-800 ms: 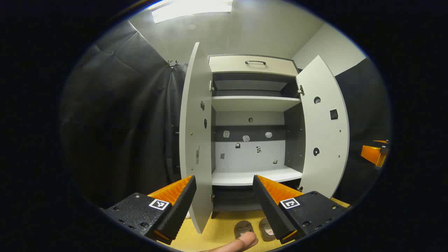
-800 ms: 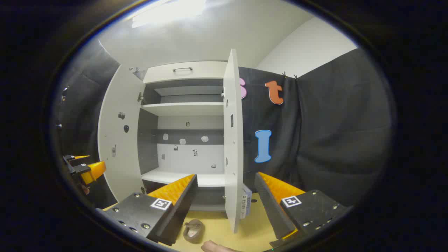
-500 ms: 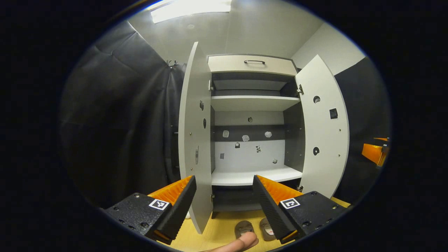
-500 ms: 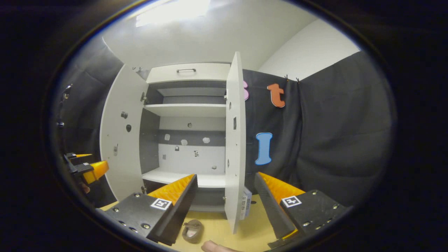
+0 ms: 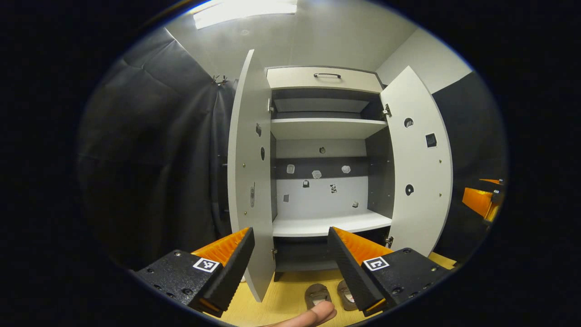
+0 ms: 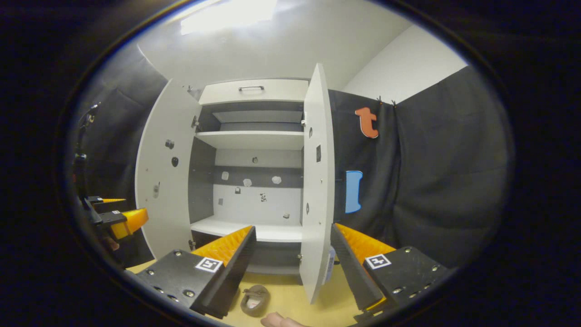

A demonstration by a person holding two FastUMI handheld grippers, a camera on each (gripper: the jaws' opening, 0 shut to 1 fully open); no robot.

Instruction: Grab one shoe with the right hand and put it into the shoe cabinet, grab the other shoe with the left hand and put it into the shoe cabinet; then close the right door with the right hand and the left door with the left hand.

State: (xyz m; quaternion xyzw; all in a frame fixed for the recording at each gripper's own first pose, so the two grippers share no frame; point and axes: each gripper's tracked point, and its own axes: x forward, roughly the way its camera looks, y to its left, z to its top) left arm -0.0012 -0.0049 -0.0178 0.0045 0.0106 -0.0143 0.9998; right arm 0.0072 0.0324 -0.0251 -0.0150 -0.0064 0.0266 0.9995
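Note:
The white shoe cabinet (image 5: 324, 79) stands ahead with both doors swung wide. Its left door (image 5: 248, 172) and right door (image 5: 420, 159) flank bare white shelves (image 5: 329, 225). Two brown shoes (image 5: 317, 295) lie side by side on the yellow floor in front of the cabinet, low between my fingers in the left gripper view. My left gripper (image 5: 290, 265) is open and holds nothing. In the right gripper view one shoe (image 6: 255, 299) lies on the floor, and my right gripper (image 6: 292, 268) is open, straddling the right door's edge (image 6: 317, 181) from a distance. The left gripper (image 6: 119, 218) shows at far left.
Black cloth walls close in on both sides of the cabinet. A top drawer with a dark handle (image 5: 327, 75) sits above the shelves. A person's fingertip (image 5: 313, 314) shows at the bottom edge. The right gripper (image 5: 482, 200) appears at the far right.
Both views have drifted slightly: the cabinet sits a little higher in the left gripper view and further right in the right gripper view. Both grippers stay open.

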